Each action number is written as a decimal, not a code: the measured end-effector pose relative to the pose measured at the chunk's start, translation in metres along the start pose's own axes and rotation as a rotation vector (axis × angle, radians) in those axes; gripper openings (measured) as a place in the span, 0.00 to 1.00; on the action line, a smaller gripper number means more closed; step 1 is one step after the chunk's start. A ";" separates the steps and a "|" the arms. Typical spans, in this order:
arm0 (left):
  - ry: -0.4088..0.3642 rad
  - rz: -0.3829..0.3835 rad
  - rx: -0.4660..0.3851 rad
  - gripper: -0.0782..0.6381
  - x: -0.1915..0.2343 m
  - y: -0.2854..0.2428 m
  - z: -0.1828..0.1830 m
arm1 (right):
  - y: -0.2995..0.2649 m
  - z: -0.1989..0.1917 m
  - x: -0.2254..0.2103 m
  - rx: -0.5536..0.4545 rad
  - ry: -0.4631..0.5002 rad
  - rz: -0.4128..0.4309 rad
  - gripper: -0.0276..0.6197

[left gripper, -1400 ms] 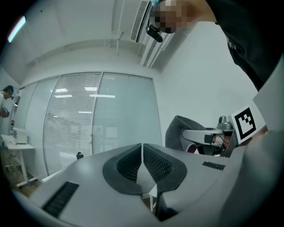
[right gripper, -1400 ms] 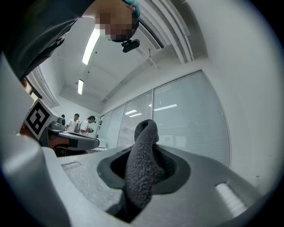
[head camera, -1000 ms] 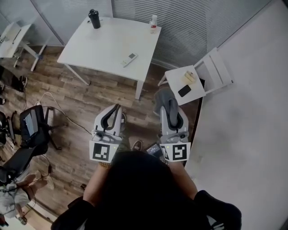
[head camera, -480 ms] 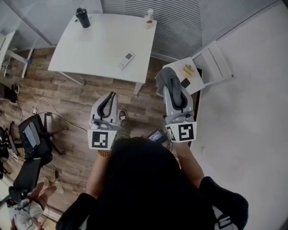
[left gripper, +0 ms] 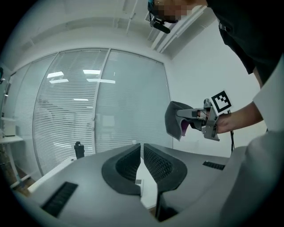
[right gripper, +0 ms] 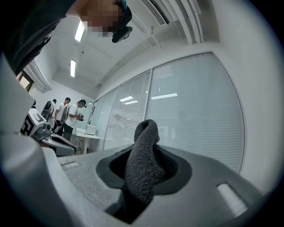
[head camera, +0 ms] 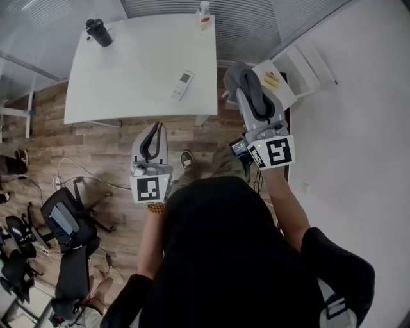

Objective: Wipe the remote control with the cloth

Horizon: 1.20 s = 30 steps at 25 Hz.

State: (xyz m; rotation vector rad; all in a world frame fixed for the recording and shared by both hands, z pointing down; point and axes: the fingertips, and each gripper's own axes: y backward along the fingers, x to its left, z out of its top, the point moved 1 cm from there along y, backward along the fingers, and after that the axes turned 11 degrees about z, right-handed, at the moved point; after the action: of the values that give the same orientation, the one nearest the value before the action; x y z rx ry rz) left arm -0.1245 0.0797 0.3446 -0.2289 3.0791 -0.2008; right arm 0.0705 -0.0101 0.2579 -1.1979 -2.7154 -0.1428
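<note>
In the head view the white remote control (head camera: 183, 84) lies on the white table (head camera: 128, 70), near its front right part. A grey cloth (head camera: 245, 78) is draped over the tip of my right gripper (head camera: 243, 75), which is shut on it just right of the table's corner; the fleecy cloth (right gripper: 144, 162) fills the jaws in the right gripper view. My left gripper (head camera: 155, 127) hangs in front of the table's front edge, shut and empty, its ribbed pads (left gripper: 153, 163) pressed together. From the left gripper view the right gripper (left gripper: 197, 119) holds the cloth (left gripper: 174, 119) in the air.
A black bottle (head camera: 98, 31) and a small bottle (head camera: 204, 16) stand at the table's far side. A white side stand (head camera: 277, 82) with small items is right of the cloth. Office chairs (head camera: 67, 230) and cables lie on the wooden floor at left. People stand far off (right gripper: 66, 116).
Both grippers have moved forward toward the table. The right one with the cloth now reaches beside the table's corner; the left has come up to the front edge.
</note>
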 end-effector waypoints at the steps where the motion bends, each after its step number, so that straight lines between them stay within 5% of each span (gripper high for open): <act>1: 0.004 -0.010 0.008 0.13 0.002 -0.007 -0.007 | -0.007 -0.003 -0.003 0.006 -0.002 0.001 0.20; 12: -0.083 -0.105 0.097 0.19 0.013 -0.095 -0.099 | -0.106 -0.093 -0.052 0.101 -0.082 0.174 0.20; 21: -0.055 -0.100 0.312 0.37 0.001 -0.159 -0.185 | -0.179 -0.186 -0.081 0.246 -0.153 0.345 0.20; 30: -0.106 -0.134 0.495 0.45 -0.011 -0.192 -0.264 | -0.222 -0.281 -0.055 0.440 -0.190 0.509 0.20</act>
State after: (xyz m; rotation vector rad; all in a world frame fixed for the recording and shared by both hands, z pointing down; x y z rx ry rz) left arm -0.1009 -0.0741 0.6317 -0.4009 2.7936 -0.9036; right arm -0.0246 -0.2426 0.5189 -1.7525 -2.2951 0.6228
